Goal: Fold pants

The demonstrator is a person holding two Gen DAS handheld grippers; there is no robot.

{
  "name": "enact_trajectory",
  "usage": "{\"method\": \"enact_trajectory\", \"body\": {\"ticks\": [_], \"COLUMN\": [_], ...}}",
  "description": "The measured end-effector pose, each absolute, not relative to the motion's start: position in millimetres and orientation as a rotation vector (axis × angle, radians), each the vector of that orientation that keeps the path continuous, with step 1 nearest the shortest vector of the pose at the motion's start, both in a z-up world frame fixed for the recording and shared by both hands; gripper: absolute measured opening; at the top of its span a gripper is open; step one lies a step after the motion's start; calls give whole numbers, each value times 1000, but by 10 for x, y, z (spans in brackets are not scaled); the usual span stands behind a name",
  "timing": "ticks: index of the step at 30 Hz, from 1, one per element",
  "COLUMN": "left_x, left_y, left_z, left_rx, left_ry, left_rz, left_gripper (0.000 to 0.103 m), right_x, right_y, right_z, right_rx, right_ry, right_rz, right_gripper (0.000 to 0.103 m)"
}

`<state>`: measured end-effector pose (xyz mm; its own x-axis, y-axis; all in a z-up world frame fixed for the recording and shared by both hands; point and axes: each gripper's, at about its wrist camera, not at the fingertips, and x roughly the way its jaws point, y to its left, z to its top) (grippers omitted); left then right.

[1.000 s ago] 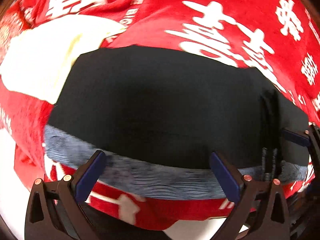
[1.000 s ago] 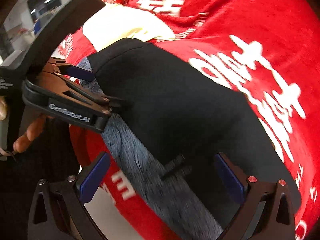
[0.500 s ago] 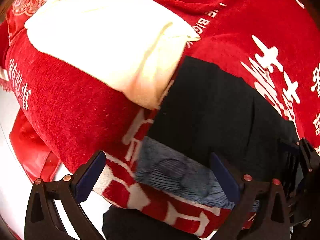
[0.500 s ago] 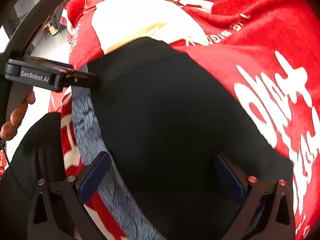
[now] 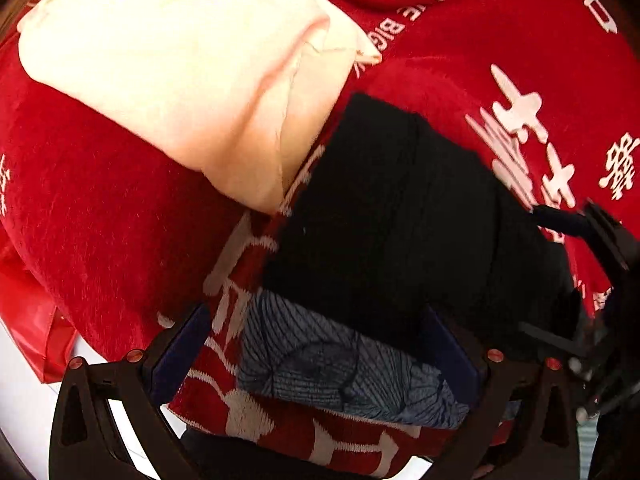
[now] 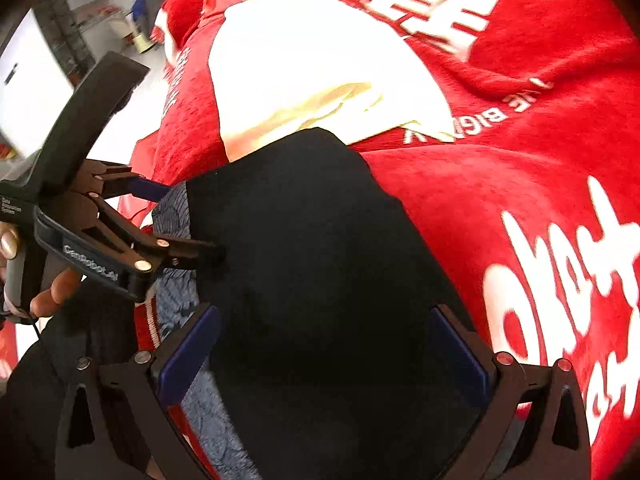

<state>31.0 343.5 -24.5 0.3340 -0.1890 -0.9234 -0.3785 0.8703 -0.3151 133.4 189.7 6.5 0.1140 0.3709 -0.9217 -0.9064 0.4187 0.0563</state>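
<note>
Folded black pants (image 5: 392, 232) (image 6: 320, 280) lie on a red blanket with white characters (image 5: 500, 40) (image 6: 540, 180). A blue-grey patterned layer (image 5: 332, 364) (image 6: 172, 216) shows at their near edge. My left gripper (image 5: 320, 360) is open, its jaws straddling the pants' near left corner. It also shows in the right wrist view (image 6: 176, 224), open at the pants' left edge. My right gripper (image 6: 324, 352) is open over the pants' near end. It shows at the right edge of the left wrist view (image 5: 580, 264).
A folded cream-white garment (image 5: 180, 64) (image 6: 312, 72) lies on the blanket just beyond the pants, touching their far corner. The blanket's edge (image 5: 280, 432) hangs over the near side, with white floor (image 5: 24, 400) below. A room with shelving (image 6: 80, 28) shows at the far left.
The left gripper has swung left, from facing the pants' middle to their left corner, bringing the cream garment into view. The right gripper has shifted a little. Both stay open.
</note>
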Motion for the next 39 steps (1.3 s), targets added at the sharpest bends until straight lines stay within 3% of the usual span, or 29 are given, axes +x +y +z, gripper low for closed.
{"method": "enact_trajectory", "body": {"ticks": [13, 15, 17, 20, 28, 33, 37, 38, 39], "left_x": [220, 220, 209, 184, 195, 429, 714, 757, 770], "left_y": [3461, 3456, 3465, 3495, 3564, 3501, 3245, 3168, 3117], "left_z": [-223, -214, -178, -104, 98, 127, -38, -62, -69], "left_rx": [-481, -470, -461, -446, -418, -412, -368, -335, -297], "left_ry": [1227, 1224, 1210, 1181, 1102, 1089, 1179, 1191, 1198], "left_rz": [99, 93, 80, 53, -111, -317, -468, -459, -440], "left_gripper": [103, 103, 103, 103, 103, 103, 103, 100, 83], "right_x": [1896, 1878, 1839, 1725, 1197, 1186, 1325, 1353, 1387], "right_y": [2774, 2795, 2716, 2558, 2235, 2126, 2219, 2237, 2251], "right_z": [-394, -357, -272, -23, 589, 637, 561, 549, 523], "right_rx": [-662, -649, -646, -634, -662, -656, -639, -633, -625], "right_ry": [1268, 1259, 1235, 1146, 910, 901, 940, 948, 960], "right_rz": [1288, 1294, 1297, 1321, 1370, 1392, 1380, 1370, 1359], "right_gripper": [103, 91, 60, 41, 37, 37, 37, 37, 37]}}
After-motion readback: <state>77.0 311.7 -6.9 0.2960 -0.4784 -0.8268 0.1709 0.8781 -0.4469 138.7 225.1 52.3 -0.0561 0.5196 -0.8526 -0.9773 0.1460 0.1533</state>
